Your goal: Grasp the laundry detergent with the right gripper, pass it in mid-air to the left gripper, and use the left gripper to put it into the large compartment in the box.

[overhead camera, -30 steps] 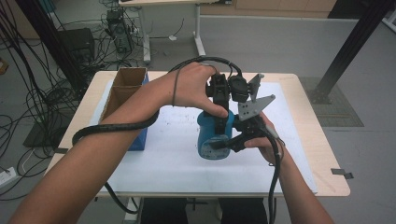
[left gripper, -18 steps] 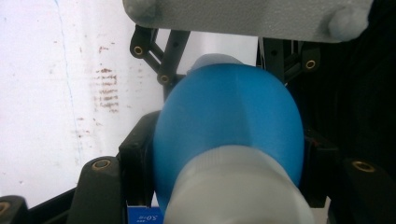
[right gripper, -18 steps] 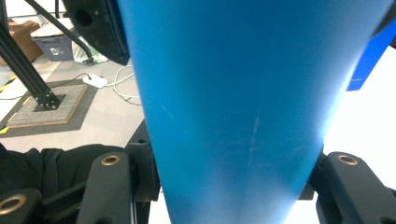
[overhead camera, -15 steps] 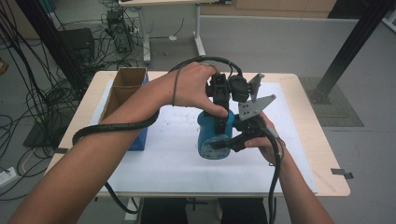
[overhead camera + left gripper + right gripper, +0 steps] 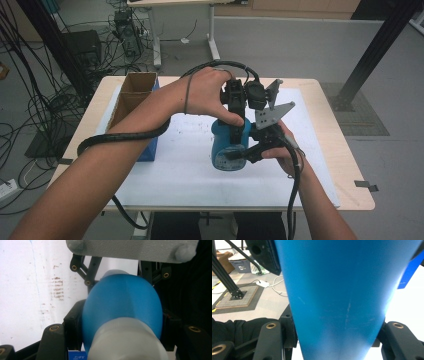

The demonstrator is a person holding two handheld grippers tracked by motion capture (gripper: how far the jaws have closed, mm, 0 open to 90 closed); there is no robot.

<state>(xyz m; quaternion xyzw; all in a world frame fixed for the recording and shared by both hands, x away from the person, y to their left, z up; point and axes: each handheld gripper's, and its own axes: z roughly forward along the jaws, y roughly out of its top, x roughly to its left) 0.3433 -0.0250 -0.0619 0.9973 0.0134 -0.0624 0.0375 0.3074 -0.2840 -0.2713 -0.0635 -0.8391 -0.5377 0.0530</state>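
A blue bottle (image 5: 229, 145) is held a little above the white mat, with both grippers on it. My left gripper (image 5: 236, 109) comes down from above and is shut on the bottle's upper part. In the left gripper view its black jaws clamp the rounded blue shoulder (image 5: 122, 307) just past a pale cap (image 5: 127, 342). My right gripper (image 5: 254, 150) reaches in from the right and is shut on the bottle's lower body. In the right gripper view the blue wall (image 5: 337, 290) sits tight between the two pads.
A white mat (image 5: 190, 175) covers most of the wooden table (image 5: 345, 165). An open cardboard box with a blue side (image 5: 134, 100) stands at the table's left. Cables and equipment lie on the floor at the back left, and a black post (image 5: 375, 50) rises at the right.
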